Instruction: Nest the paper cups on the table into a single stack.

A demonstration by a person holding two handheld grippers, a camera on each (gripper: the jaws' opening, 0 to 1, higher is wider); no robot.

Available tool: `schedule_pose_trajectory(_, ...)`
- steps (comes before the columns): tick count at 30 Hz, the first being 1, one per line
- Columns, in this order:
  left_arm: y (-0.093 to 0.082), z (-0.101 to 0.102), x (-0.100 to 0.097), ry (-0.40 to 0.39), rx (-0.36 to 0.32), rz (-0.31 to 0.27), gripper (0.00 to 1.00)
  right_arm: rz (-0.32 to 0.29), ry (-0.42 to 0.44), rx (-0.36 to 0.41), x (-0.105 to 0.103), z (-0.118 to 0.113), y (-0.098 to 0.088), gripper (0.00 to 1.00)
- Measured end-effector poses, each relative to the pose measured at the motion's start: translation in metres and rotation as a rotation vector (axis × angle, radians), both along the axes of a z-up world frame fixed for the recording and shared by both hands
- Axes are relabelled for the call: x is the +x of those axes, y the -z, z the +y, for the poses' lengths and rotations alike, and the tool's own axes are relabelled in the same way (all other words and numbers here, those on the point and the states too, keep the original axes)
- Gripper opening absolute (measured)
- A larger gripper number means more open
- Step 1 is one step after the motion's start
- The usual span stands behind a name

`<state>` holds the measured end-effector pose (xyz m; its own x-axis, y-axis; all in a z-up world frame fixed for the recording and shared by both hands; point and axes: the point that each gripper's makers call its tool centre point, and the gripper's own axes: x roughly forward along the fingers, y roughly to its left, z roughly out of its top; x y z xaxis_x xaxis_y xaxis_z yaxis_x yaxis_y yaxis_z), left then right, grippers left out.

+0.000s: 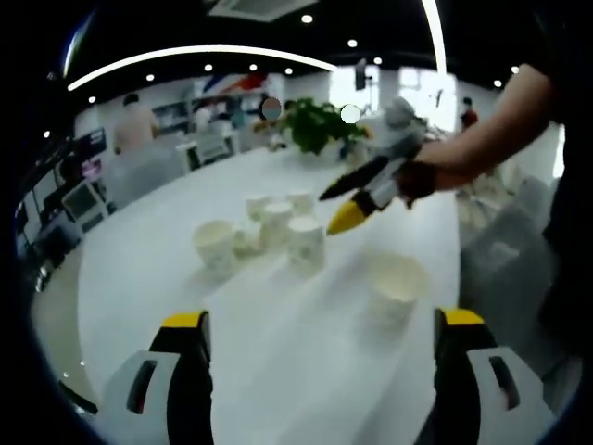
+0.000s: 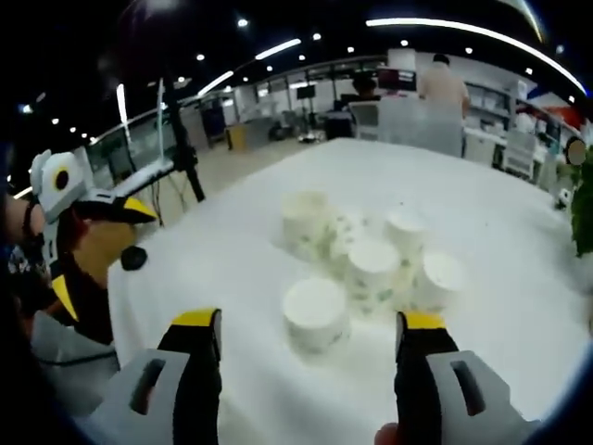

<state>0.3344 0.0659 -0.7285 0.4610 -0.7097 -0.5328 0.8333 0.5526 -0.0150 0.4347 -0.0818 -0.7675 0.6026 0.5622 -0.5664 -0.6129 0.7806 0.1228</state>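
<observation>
While blurred, paper cups (image 2: 371, 264) clustered — both tools gaping, empty

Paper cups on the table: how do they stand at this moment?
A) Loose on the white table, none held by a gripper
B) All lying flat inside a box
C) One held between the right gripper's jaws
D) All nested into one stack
A: the paper cups stand apart on the white table, and both the right gripper and the left gripper are open with nothing between their jaws.
</observation>
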Motion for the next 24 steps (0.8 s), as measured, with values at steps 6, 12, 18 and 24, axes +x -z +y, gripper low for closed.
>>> schedule_pose_trajectory(6, -0.001, 0.0, 0.0, -0.004, -0.005, 0.001, 1.0, 0.008, 0.003, -0.003, 0.009, 0.004, 0.003, 0.7)
schedule_pose_trajectory(12, 0.001, 0.004, 0.001, -0.022, -0.004, 0.014, 1.0, 0.032, 0.004, -0.033, 0.016, 0.005, 0.015, 0.62)
schedule_pose_trajectory(18, 0.0, 0.01, 0.003, -0.057, -0.034, 0.026, 1.0, 0.044, 0.015, -0.054, 0.02, 0.005, 0.021, 0.55)
schedule_pose_trajectory(24, 0.006, 0.012, -0.001, -0.06, -0.016, 0.032, 1.0, 0.054, 0.018, -0.055, 0.026, 0.008, 0.024, 0.49)
